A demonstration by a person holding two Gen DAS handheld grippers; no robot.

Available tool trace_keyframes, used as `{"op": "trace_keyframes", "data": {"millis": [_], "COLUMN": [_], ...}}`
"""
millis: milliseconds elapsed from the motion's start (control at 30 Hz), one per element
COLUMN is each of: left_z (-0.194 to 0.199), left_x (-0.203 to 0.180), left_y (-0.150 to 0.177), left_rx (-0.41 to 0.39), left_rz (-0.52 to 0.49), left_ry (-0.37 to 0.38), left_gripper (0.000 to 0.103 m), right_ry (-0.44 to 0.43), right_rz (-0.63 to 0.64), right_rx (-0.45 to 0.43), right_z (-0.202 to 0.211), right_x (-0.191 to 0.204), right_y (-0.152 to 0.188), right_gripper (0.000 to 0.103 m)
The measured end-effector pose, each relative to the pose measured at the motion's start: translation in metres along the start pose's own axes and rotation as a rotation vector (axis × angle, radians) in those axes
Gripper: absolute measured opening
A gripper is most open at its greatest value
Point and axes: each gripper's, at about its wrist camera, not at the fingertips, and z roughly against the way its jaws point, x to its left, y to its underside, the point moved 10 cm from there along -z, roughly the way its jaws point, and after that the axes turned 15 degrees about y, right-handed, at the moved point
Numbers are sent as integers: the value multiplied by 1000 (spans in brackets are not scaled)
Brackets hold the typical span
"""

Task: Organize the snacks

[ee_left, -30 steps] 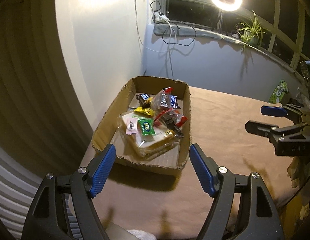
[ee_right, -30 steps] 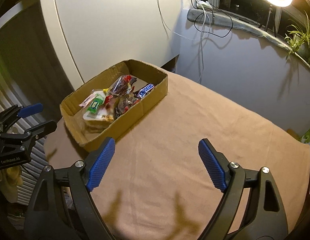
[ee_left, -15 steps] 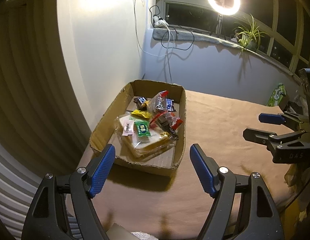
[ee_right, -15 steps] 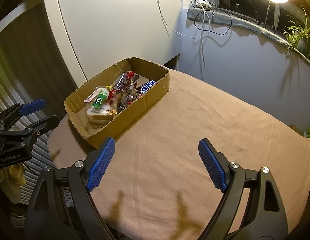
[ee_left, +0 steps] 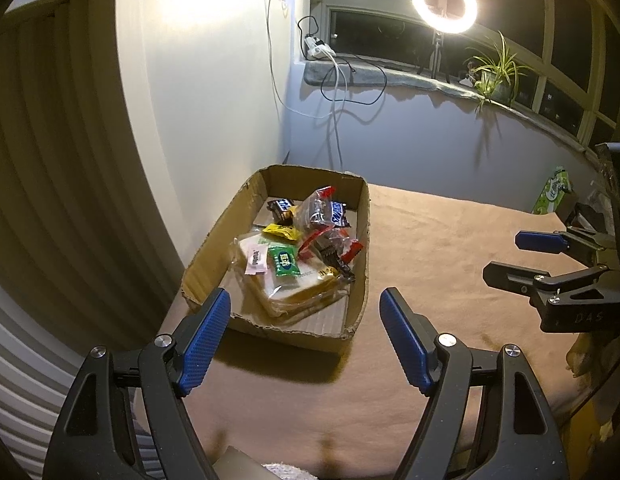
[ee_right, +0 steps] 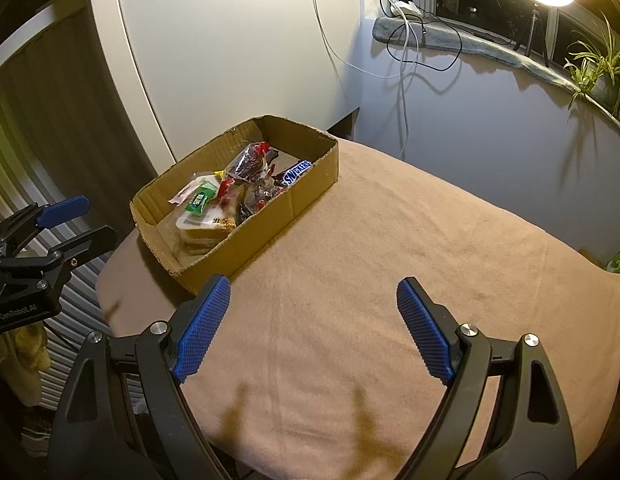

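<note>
At the left edge of the table, against the white wall, sits the shallow brown cardboard box [ee_left: 360,236], and all the snacks I can see are already piled inside it; the tan cloth-covered table [ee_right: 390,240] beyond it is bare. Working across the box from its left side: a small pink-and-white sachet [ee_left: 255,259] and a green sachet with pale characters I can't make out [ee_left: 284,260] lie on top of a clear-wrapped stack of sliced bread [ee_left: 293,292], which carries a little dark print too blurred to read. Behind them is a yellow wrapper [ee_left: 281,232], then a clear bag with red ends holding dark pieces [ee_left: 330,246], and at the far end two dark bars with blue lettering; in the right wrist view one of them reads "SNICKERS" [ee_right: 295,171]. The left gripper [ee_left: 305,326] hangs just short of the box's near wall, its blue ribbed pads spread wide with nothing between them. To the right, the right gripper [ee_right: 313,326] hovers over open cloth, well apart from the box, likewise spread and empty; a plate on the left tool's body seen from that side appears to read "GenRobot.AI". It looks to me as if the sorting is about finished. If anything more is to be tidied, I'd come down over the top of the pile, pinch one loose wrapper by its crimped end, and avoid squeezing the soft bread or nudging the light box off the edge.
</note>
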Motion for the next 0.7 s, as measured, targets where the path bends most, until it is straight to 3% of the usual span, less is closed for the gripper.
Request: {"op": "trace_keyframes", "data": {"millis": [700], "left_z": [-1], "left_x": [-3], "left_y": [-1], "left_rx": [-5], "left_rz": [3], "left_ry": [8], "left_gripper": [77], "right_ry": [-1], "right_rz": [-3], "right_rx": [11], "right_z": [-3], "right_x": [-2], "right_y": [8], "right_gripper": [88]}}
